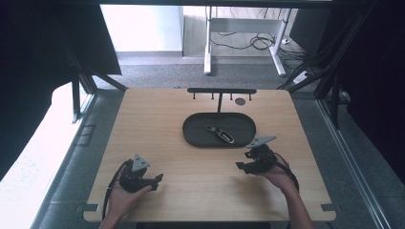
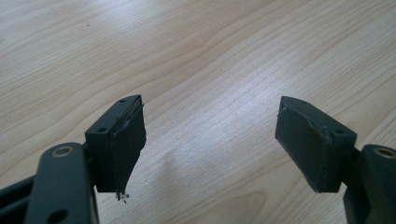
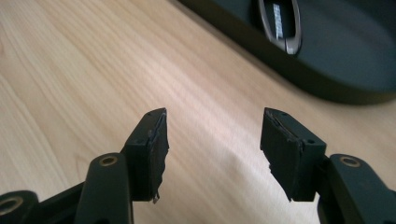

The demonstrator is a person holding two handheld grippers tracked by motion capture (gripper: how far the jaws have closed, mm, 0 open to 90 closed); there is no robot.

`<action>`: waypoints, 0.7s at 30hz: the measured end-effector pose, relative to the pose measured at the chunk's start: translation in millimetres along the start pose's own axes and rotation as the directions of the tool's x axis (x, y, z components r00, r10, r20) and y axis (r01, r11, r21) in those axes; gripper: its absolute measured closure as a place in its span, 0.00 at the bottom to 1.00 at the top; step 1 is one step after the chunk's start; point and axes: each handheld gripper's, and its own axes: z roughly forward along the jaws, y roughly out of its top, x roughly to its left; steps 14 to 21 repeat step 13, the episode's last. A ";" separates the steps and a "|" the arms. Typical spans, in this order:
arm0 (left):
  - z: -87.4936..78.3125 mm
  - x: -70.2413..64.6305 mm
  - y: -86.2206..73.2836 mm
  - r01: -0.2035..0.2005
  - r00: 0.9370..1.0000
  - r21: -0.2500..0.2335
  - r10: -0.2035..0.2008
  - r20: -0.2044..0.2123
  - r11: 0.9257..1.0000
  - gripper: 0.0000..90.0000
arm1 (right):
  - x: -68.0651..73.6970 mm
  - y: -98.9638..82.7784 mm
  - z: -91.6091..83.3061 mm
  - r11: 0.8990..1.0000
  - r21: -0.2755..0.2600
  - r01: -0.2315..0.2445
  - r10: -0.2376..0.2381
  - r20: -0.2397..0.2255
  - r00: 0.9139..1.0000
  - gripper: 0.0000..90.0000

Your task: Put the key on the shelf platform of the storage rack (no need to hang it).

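The right hand-held gripper (image 1: 241, 165), jaws spread and empty, sits at five o'clock of the tray (image 1: 195, 136) holding the key fob (image 1: 220, 134). The left hand-held gripper (image 1: 157, 179) also gapes empty over the table (image 1: 200, 191). Reaching in low, the right one could knock the tray's rim and push the fob away.

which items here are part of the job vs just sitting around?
In play:
car key
black oval tray under it
right hand-held gripper, open, empty, beside the tray

Lying about:
black hook rack behind the tray
left hand-held gripper, open, idle over bare table

Dark car key fob (image 1: 220, 133) with silvery trim, lying flat and slanted – inside black oval tray (image 1: 196, 139), near centre
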 end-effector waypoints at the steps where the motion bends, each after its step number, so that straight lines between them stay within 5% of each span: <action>1: 0.0 0.0 0.0 0.001 1.000 0.000 -0.001 0.000 1.000 0.27 | 0.2 -3.5 -0.8 1.000 -0.003 -0.006 0.006 0.001 1.000 0.46; 9: 1.0 -1.6 0.1 -0.002 1.000 0.003 0.002 0.000 1.000 0.27 | 1.6 -27.8 -1.3 1.000 0.007 -0.030 0.030 0.003 1.000 0.48; 21: 1.2 -2.5 0.8 -0.005 1.000 0.002 0.005 0.003 1.000 0.27 | 1.6 -28.7 -3.8 0.999 -0.015 -0.035 0.036 0.018 0.999 0.47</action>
